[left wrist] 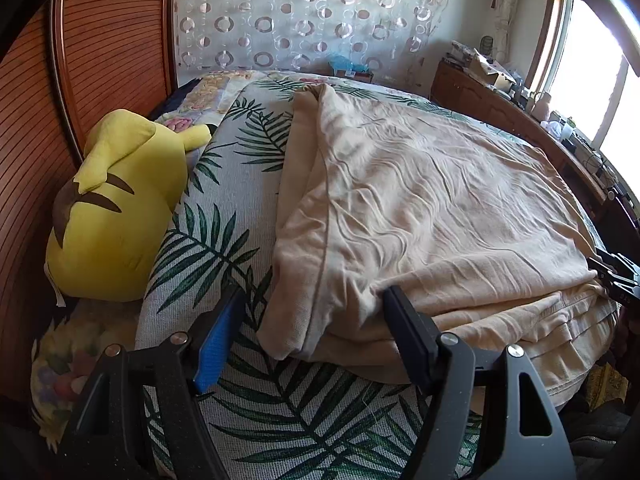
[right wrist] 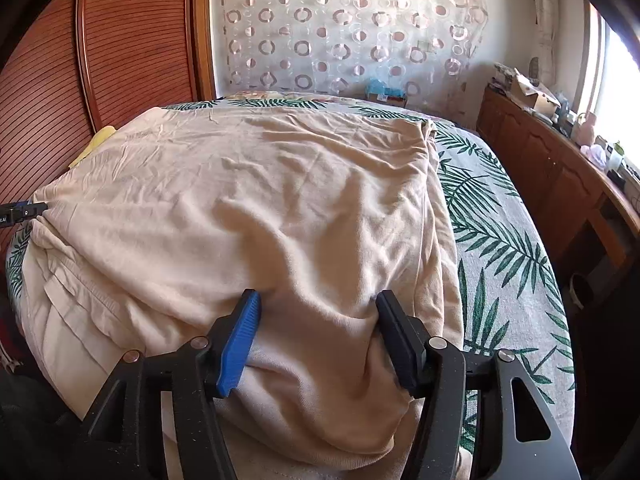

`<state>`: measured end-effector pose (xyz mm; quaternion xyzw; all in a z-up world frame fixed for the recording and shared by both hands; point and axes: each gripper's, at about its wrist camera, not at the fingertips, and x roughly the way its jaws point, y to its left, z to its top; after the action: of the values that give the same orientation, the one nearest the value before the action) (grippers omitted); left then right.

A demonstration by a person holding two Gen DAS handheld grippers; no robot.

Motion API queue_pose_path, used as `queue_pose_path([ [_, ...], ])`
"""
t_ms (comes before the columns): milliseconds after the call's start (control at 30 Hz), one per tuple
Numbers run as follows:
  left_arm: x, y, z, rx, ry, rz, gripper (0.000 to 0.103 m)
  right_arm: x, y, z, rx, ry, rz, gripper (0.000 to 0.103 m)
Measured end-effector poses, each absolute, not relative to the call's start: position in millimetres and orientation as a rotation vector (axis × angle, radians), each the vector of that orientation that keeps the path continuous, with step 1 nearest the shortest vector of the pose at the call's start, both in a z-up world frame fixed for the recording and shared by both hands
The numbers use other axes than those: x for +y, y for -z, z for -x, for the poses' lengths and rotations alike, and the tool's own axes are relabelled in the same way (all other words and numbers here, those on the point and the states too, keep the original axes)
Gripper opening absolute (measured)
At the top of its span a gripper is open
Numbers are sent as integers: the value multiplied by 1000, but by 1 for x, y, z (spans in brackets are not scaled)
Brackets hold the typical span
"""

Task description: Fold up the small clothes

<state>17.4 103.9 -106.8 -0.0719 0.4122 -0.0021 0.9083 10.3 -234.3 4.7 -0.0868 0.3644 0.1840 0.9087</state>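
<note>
A beige garment (left wrist: 420, 208) lies folded over in several layers on the palm-leaf bedspread (left wrist: 208, 248). My left gripper (left wrist: 312, 304) stands open at the garment's near left corner. Its blue pad is over the bedspread, and its black finger (left wrist: 400, 320) rests against the cloth's edge. In the right wrist view the same garment (right wrist: 248, 184) covers most of the bed. My right gripper (right wrist: 318, 304) is open over the near edge, with a hump of cloth bulging between its fingers. Each gripper's tip shows at the other view's edge: the right gripper (left wrist: 612, 276) and the left gripper (right wrist: 20, 212).
A yellow plush toy (left wrist: 116, 208) lies at the bed's left, against a ribbed wooden panel (left wrist: 36, 168). A low wooden cabinet (right wrist: 552, 168) with clutter on top runs along the right under a bright window. A patterned curtain (right wrist: 340, 32) hangs behind the bed.
</note>
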Motion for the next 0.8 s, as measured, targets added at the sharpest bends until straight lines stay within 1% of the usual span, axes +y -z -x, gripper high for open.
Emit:
queue_pose_path([
  [133, 103, 107, -16, 843, 1, 152, 73, -236, -5, -10, 747, -382, 176, 64],
  [200, 102, 107, -15, 841, 29, 153, 68, -236, -4, -10, 744, -383, 174, 64],
  [233, 101, 106, -15, 841, 44, 154, 62, -236, -4, -9, 742, -383, 173, 64],
  [300, 101, 105, -16, 844, 61, 164, 55, -237, -4, -9, 738, -385, 173, 65],
  [333, 101, 105, -17, 845, 71, 171, 47, -237, -4, -9, 736, -385, 173, 65],
  [367, 101, 105, -18, 848, 83, 182, 35, -237, -4, -9, 734, -386, 173, 65],
  [400, 102, 105, -20, 855, 99, 195, 29, -237, -4, -9, 732, -387, 173, 65],
  [433, 101, 105, -22, 860, 114, 208, 20, -237, -3, -9, 730, -388, 173, 65],
  [467, 100, 103, -22, 857, 127, 215, 14, -238, -3, -9, 729, -389, 173, 65],
  [600, 91, 81, -20, 776, 167, 220, 13, -238, -2, -8, 726, -392, 173, 65],
  [700, 84, 61, -23, 734, 234, 276, 13, -240, -4, -9, 742, -402, 164, 65],
  [800, 65, 39, -28, 688, 262, 232, 12, -247, -10, -10, 769, -422, 115, 65],
])
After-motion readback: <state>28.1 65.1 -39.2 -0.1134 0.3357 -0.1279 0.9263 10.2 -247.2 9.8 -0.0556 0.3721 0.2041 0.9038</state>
